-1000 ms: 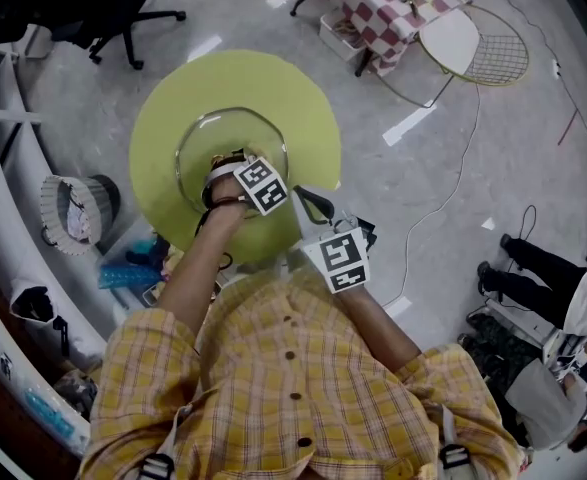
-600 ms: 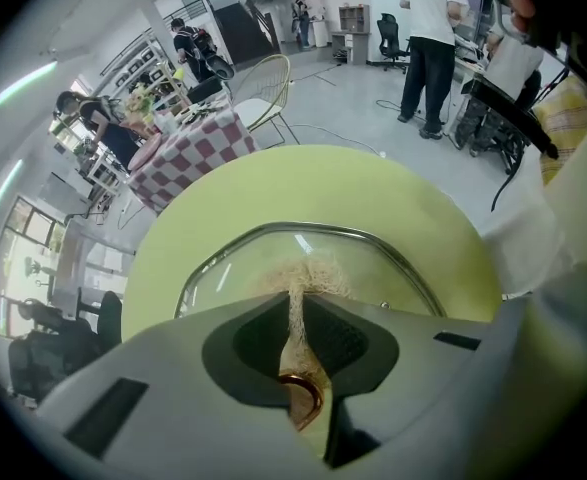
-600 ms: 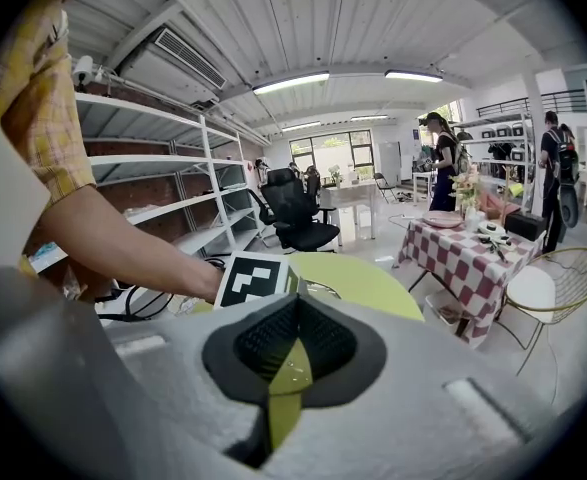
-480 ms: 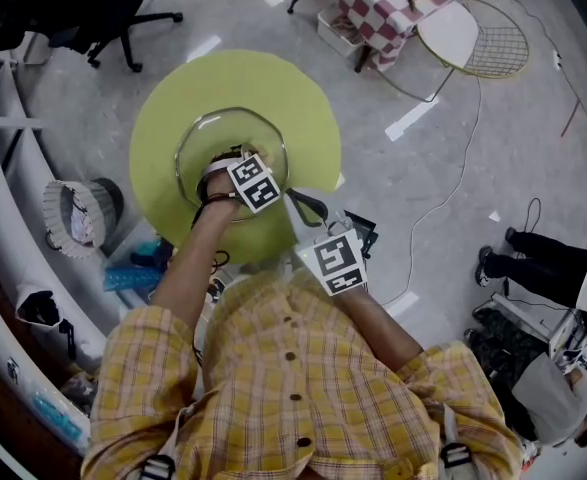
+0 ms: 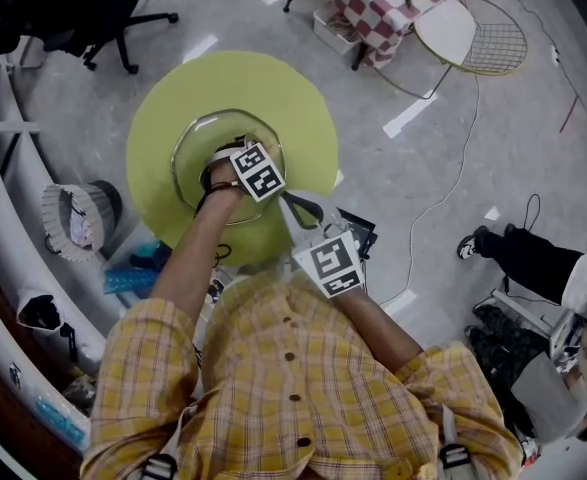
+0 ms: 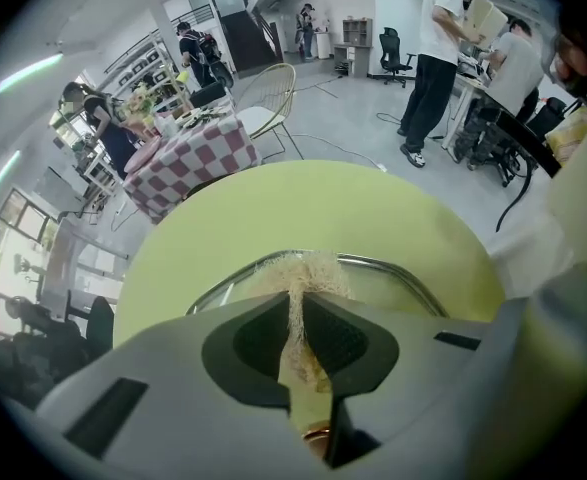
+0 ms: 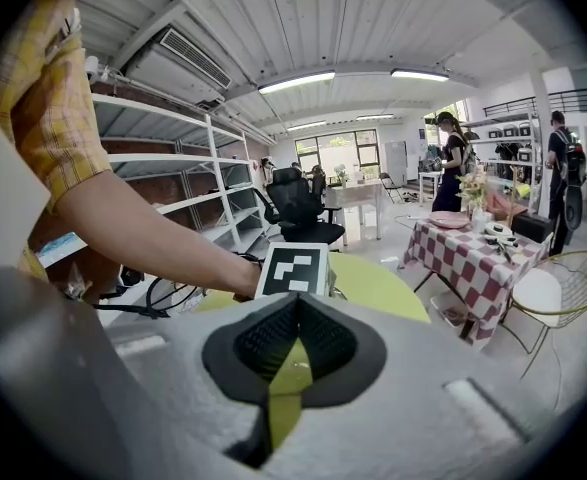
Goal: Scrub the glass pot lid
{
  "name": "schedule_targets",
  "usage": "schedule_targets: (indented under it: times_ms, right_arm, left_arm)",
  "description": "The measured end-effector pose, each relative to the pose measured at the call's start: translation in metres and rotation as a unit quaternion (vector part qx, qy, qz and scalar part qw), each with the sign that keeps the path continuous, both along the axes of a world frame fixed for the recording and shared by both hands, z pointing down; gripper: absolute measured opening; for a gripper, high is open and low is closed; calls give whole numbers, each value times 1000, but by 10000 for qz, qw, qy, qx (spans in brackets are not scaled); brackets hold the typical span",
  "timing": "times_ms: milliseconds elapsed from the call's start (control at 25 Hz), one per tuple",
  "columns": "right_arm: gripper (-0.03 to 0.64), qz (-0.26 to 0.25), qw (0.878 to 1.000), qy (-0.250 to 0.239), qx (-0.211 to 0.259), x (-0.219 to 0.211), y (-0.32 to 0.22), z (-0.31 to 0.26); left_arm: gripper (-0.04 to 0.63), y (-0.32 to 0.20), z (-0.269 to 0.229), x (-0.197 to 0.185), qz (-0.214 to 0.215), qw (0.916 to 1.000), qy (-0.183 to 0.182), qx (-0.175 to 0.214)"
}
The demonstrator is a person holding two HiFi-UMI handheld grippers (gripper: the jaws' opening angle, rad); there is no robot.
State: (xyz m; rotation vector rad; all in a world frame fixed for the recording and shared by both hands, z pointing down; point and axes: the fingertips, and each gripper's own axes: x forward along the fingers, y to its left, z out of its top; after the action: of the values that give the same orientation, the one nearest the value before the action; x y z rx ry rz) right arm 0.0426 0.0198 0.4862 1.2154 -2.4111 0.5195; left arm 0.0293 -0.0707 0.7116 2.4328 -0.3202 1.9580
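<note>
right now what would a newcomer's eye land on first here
The round yellow-green table fills the middle of the head view, with the glass pot lid lying on it. The left gripper is shut on a pale fibrous scrubber over the lid, while the right gripper sits shut and empty by the table's near edge.

— What sort of place did we take it for?

— An open-plan lab or workshop-office, we agreed. We saw white metal shelving [image 7: 183,168] along one wall, strip lights [image 7: 295,81] under a bare ribbed ceiling, and a smooth grey floor [image 5: 533,138] with a loose cable [image 5: 455,190] trailing across it.

— And the furniture?

— We noted a black office chair [image 7: 299,208], a checked-cloth table [image 7: 473,258], a wire chair [image 7: 558,288], and a person [image 6: 438,48] standing by cluttered desks.
</note>
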Motion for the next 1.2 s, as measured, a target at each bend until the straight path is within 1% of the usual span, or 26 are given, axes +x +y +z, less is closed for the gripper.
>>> schedule_targets:
  times_ms: [240,400,480,560,680,760,920,1080,1200]
  right_arm:
    - [-2,52,10000,25,-30,3,-1,1]
    - [-2,90,9999,45,-39,4,-2,1]
    - [-2,117,9999,55,-47,5,-3,2]
    - [-2,181,9998,95,-90,9,-4,4]
    - [-2,411,9988,161,-208,22,-5,9]
    - [-2,558,9980,169,-243,31,-5,11]
    - [-2,768,9966,167,-263,40,-4,12]
    - [-2,1036,9943,209,-133,52,-5,5]
    - [-2,1170,9930,126,-73,57,-3,0]
  left_arm:
    - [41,-7,2,9,-18,10000,54,14]
    - [41,-9,3,13,50,9999,-11,86]
    - [41,-9,3,13,-3,10000,11,60]
    - [41,-10,3,14,-232,9996,115,-105]
    - [41,-10,1,17,-554,9975,260,-339]
    - [41,-7,0,19,-611,9969,273,-411]
    - [41,9,3,25,-571,9967,224,-526]
    - [41,33,1,30,-769,9924,367,-891]
    - [41,49,-1,31,-885,9898,356,-1057]
